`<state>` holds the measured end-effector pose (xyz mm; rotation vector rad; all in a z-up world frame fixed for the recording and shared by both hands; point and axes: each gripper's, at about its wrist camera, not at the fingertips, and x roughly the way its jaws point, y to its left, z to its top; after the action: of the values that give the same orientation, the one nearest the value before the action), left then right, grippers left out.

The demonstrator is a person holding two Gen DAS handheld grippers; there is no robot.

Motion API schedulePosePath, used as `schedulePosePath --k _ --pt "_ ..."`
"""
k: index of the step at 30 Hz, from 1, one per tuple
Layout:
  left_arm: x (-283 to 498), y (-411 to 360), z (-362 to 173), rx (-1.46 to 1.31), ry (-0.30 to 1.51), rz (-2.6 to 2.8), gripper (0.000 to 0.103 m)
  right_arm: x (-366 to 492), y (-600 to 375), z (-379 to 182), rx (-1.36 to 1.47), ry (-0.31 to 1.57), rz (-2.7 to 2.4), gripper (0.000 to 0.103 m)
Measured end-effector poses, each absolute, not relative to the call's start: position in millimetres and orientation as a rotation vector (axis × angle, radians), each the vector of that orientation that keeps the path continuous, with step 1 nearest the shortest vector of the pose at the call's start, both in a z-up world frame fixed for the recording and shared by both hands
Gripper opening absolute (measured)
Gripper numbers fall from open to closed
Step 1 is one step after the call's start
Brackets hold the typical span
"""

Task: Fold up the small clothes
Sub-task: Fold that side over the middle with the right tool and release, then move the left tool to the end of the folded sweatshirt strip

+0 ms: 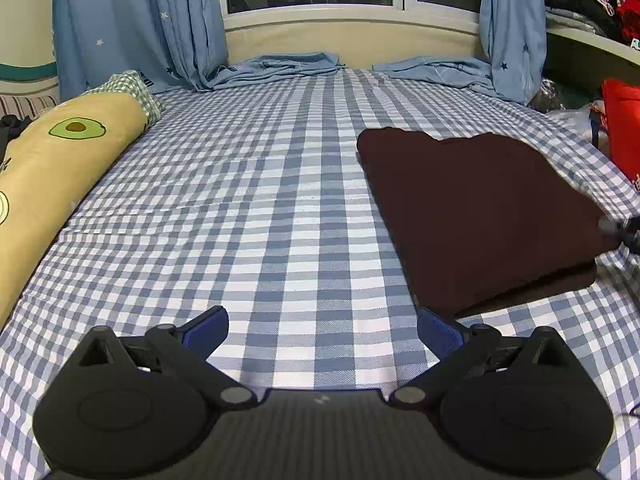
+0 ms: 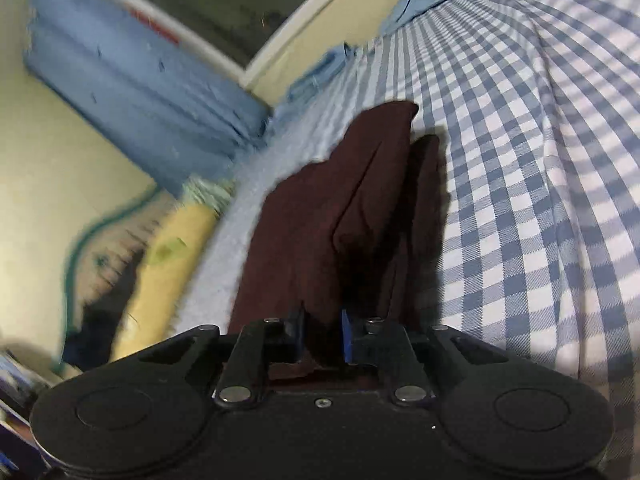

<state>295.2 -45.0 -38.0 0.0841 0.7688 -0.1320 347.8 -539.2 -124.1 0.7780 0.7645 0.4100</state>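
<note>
Maroon knit, folded into a flat, soft-edged rectangle, is the garment [image 1: 480, 216] we see at three o'clock in the left wrist view, lying on the blue-and-white checked sheet [image 1: 256, 200]. Our left gripper [image 1: 322, 334] hovers with blue pads spread wide, holding nothing. A yellow avocado-print bolster [image 1: 60, 152] lies at nine o'clock, starred blue curtains [image 1: 136, 20] at eleven. In the blurred right wrist view, our right gripper [image 2: 322, 336] pinches the garment's edge narrowly; no writing is readable.
</note>
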Motion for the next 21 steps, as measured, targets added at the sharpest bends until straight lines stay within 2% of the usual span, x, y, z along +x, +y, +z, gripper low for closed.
schedulePosePath --k 2,5,6,7,8,15,18,21 --pt "296.5 -45.2 -33.9 0.072 0.772 -0.141 0.102 349.3 -537.0 -143.7 0.733 0.834 0.359 0.017" --pt "295.0 -44.9 -28.8 0.046 0.769 -0.156 0.102 339.4 -539.5 -146.8 0.762 0.796 0.357 0.018" --pt "294.9 -44.5 -27.2 0.038 0.768 -0.160 0.102 334.9 -541.1 -143.5 0.770 0.790 0.340 0.022" --pt "294.3 -44.6 -25.9 0.032 0.766 -0.165 0.102 330.9 -543.1 -138.1 0.769 0.793 0.311 0.034" --pt "294.2 -45.1 -24.9 0.030 0.765 -0.168 0.102 325.5 -545.5 -131.0 0.759 0.790 0.281 0.040" --pt "291.5 -62.1 -18.7 0.024 0.762 -0.174 0.102 301.1 -527.4 -85.5 0.730 0.587 0.396 0.043" --pt "284.9 -70.3 -17.1 0.017 0.769 -0.194 0.102 310.6 -501.3 -93.6 0.749 0.629 0.450 0.059" --pt "279.1 -74.5 -13.8 0.020 0.770 -0.199 0.102 318.8 -495.3 -116.5 0.720 0.691 0.379 0.057"
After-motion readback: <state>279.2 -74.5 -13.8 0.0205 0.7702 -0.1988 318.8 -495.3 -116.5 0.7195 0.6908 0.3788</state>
